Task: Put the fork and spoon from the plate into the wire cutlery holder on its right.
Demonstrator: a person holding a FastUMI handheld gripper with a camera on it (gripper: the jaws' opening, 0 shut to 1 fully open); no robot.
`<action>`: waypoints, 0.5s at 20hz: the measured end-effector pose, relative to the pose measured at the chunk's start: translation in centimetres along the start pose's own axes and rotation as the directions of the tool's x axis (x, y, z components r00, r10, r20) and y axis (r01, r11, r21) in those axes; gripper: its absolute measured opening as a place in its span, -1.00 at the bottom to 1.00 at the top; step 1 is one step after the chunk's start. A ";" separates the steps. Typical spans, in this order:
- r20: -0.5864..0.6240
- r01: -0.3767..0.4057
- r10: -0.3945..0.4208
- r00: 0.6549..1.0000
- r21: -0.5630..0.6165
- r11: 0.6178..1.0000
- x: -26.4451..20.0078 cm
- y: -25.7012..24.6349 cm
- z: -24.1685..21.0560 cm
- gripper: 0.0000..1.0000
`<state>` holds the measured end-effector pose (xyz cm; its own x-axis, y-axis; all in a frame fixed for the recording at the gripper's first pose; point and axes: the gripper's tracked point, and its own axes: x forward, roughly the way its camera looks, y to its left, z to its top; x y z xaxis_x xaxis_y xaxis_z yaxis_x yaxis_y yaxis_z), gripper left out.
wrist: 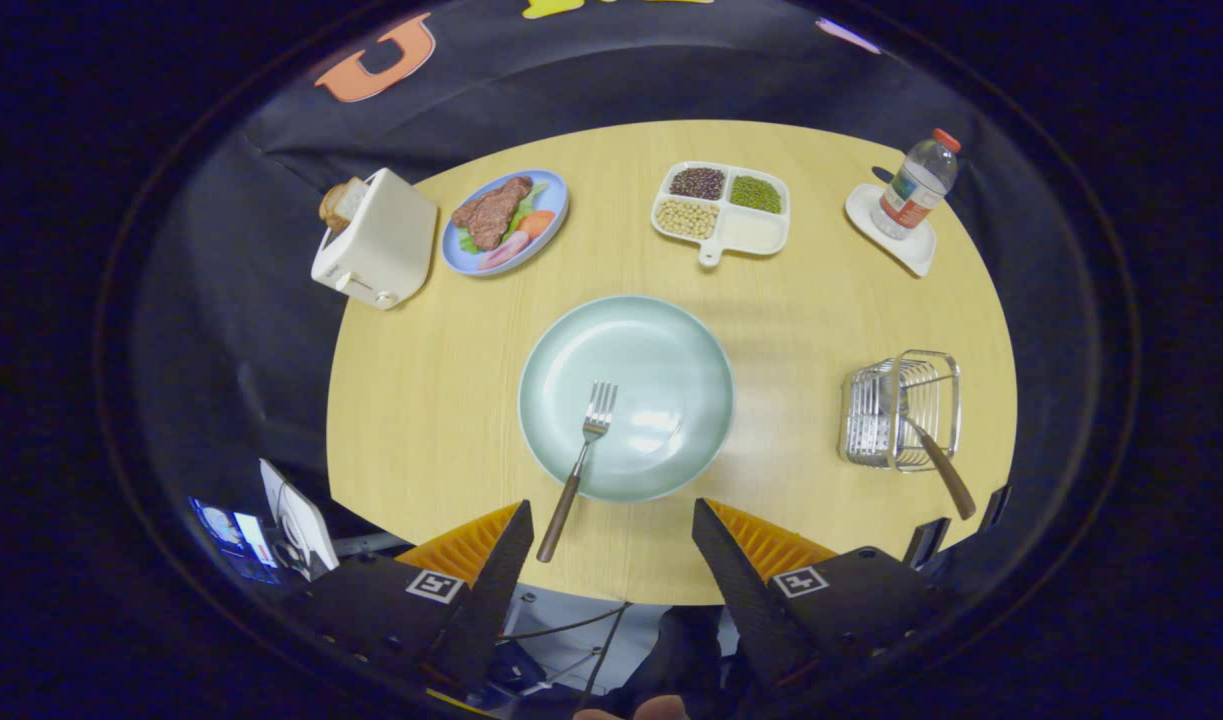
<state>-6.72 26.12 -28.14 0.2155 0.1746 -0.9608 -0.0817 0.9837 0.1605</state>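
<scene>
- At the near edge of the table (421,400), the gripper (611,520) is hovering with its fingers spread wide apart, grasping nothing.
- Just ahead of the fingers, nearer the left one, the fork (581,455) is lying with its brown handle hanging over the plate's near rim onto the table, the handle end just beside the left fingertip.
- Its long axis is running away from the gripper, leaning slightly right, with the tines pointing to the plate's middle.
- The plate (671,340) is sitting beyond the fingers, roughly centred between them.
- To the plate's right, well apart from it, the wire holder (901,410) is standing on the table; a brown-handled utensil, probably the spoon (939,465), is leaning in it, handle sticking out toward the near right.
- Farther back, a toaster (376,240) with bread, a blue dish (506,222) of food, a divided tray (721,212) of beans and a bottle (916,185) on a white coaster are lining the far side.
</scene>
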 end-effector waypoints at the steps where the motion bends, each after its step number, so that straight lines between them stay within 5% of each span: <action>1: -0.012 0.001 -0.001 1.000 0.000 1.000 0.7 0.7 -0.6 0.91; 10: -0.100 0.036 -0.029 0.995 0.072 0.997 8.2 3.7 -4.6 0.92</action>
<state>-9.68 30.95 -36.46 0.1190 0.1406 -0.9829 -0.0037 0.9900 0.1411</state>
